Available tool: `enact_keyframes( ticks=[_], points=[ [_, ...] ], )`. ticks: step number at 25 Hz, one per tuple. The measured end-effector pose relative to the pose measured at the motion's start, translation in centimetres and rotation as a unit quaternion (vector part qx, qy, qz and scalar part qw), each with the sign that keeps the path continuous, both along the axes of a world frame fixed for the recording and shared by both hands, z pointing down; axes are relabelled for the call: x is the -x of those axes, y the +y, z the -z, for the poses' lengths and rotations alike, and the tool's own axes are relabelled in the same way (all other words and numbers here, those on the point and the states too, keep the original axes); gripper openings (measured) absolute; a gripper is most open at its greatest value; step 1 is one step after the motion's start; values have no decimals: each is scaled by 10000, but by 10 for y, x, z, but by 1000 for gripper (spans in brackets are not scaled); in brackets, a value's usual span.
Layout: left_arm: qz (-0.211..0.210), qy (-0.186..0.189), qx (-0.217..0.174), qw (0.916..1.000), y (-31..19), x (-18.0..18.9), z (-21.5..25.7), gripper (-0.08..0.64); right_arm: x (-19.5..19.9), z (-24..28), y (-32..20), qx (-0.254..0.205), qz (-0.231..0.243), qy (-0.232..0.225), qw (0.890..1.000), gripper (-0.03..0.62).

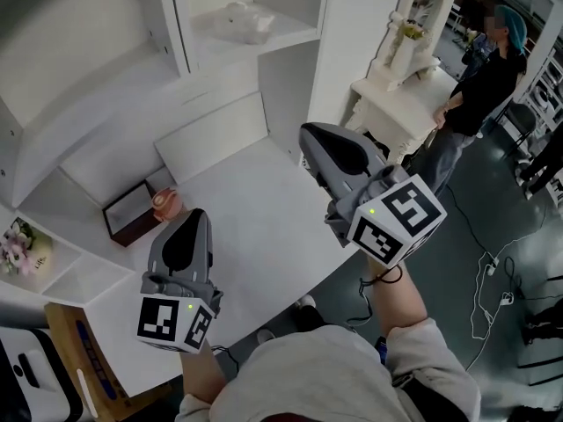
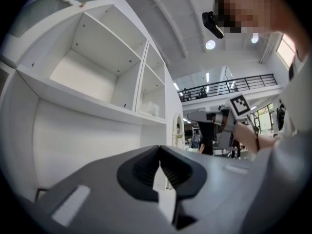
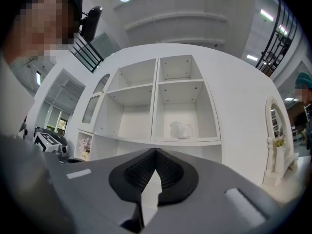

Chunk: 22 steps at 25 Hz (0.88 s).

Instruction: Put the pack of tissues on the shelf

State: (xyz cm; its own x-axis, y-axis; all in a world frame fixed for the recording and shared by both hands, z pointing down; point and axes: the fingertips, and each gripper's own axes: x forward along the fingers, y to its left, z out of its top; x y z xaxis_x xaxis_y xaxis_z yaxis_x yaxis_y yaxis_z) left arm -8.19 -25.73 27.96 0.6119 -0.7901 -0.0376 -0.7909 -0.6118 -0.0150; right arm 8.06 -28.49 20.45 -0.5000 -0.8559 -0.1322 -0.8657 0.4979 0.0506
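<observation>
The pack of tissues (image 1: pixel 236 20), white and crumpled, lies in a lower right compartment of the white shelf unit (image 1: pixel 180 33). It also shows in the right gripper view as the tissue pack (image 3: pixel 181 129) and in the left gripper view as the tissue pack (image 2: pixel 151 109). My right gripper (image 1: pixel 308 139) hangs over the white tabletop (image 1: pixel 255 209), well short of the shelf, jaws shut and empty (image 3: pixel 155 155). My left gripper (image 1: pixel 189 218) is lower left, also shut with nothing in it (image 2: pixel 160 152).
A dark wooden box (image 1: pixel 130 211) and a small pink pot (image 1: pixel 164 204) stand at the back of the tabletop. Flowers (image 1: pixel 16 244) sit in a low cubby. A white vanity with mirror (image 1: pixel 400 95) and a standing person (image 1: pixel 479 86) are at right.
</observation>
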Motion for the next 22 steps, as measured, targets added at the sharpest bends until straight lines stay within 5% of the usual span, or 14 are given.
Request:
enact_keyframes(
  ticks=[22],
  points=[
    [-962, -80, 83, 9953, 46, -24, -13, 0, 31, -89, 87, 722, -322, -25, 9969, -2]
  ],
)
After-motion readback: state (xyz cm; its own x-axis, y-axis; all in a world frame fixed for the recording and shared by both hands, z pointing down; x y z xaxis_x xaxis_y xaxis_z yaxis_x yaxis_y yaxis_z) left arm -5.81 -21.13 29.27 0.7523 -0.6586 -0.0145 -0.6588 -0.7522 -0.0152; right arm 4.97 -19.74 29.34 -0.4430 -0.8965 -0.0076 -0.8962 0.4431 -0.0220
